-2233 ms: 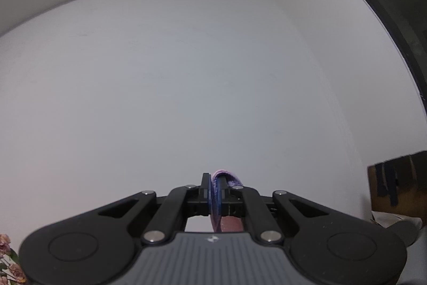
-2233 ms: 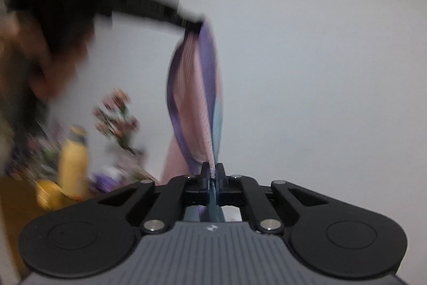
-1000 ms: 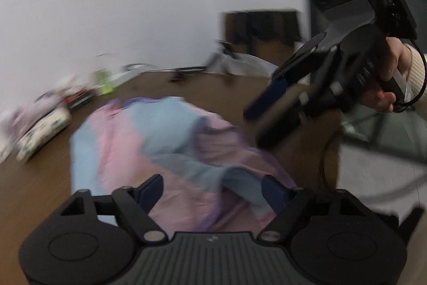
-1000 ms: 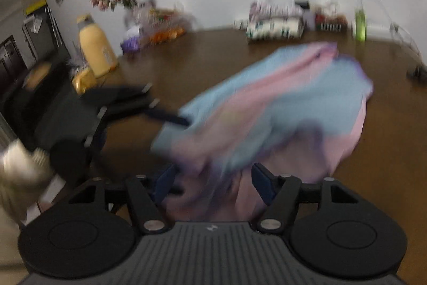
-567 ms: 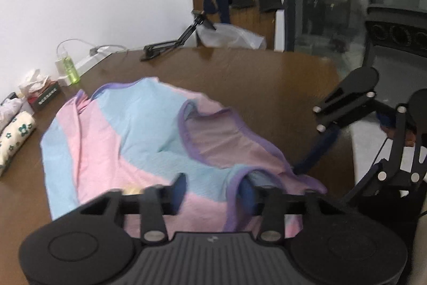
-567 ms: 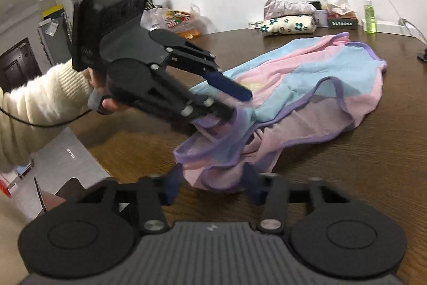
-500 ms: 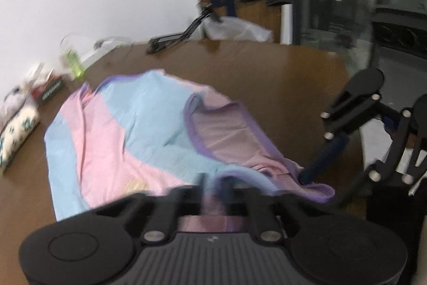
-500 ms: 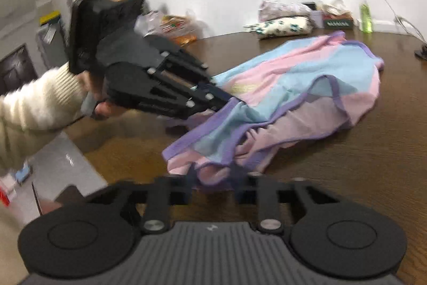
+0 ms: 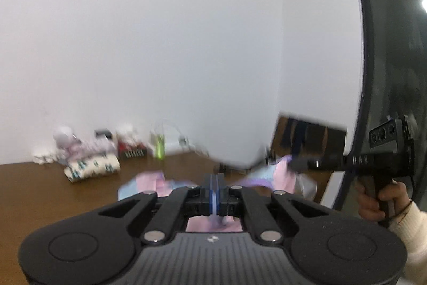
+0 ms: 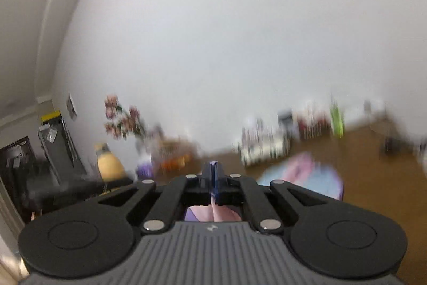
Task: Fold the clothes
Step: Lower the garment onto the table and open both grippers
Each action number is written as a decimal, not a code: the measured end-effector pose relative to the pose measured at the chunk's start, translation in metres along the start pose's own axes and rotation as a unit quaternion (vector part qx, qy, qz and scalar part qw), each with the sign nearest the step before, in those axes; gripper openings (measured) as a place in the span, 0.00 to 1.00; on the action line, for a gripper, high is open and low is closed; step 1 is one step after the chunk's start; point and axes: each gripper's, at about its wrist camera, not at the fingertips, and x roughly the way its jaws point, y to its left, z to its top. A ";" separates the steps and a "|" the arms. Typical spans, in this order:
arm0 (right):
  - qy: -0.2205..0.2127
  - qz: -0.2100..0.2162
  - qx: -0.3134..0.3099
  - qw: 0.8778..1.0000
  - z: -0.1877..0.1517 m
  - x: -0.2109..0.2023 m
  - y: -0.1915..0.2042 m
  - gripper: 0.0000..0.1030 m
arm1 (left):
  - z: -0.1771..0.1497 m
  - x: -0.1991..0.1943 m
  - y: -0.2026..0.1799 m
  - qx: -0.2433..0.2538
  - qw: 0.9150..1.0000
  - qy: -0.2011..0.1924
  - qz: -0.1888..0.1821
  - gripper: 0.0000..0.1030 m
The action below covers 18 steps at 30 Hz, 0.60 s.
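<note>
Pink-and-blue garment (image 9: 280, 172): lifted above the brown table (image 9: 53, 186), one edge pinched in the left gripper (image 9: 216, 184), pads pressed together on the cloth; another edge pinched in the right gripper (image 10: 213, 175), likewise clamped, with pink fabric showing below both. Right gripper seen also from the left wrist, held in a hand (image 9: 379, 202). Clutter along the white wall, blurred

A lived-in home room is showing here — a brown wooden table (image 9: 53, 178) is standing against a plain white wall (image 9: 160, 44), cluttered along its far edge in the lower left of the left wrist view. A floral-patterned fabric roll (image 9: 92, 167) and a small green bottle (image 9: 160, 146) are sitting there. In the right wrist view's lower left, a bunch of pink flowers (image 10: 120, 119) is leaning above a round yellow jar (image 10: 108, 162) — domestic clutter, all blurred.
</note>
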 end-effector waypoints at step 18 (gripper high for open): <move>0.265 -0.029 -0.106 0.958 -0.051 0.200 0.026 0.47 | -0.102 0.042 0.025 0.011 0.977 0.148 0.151 0.54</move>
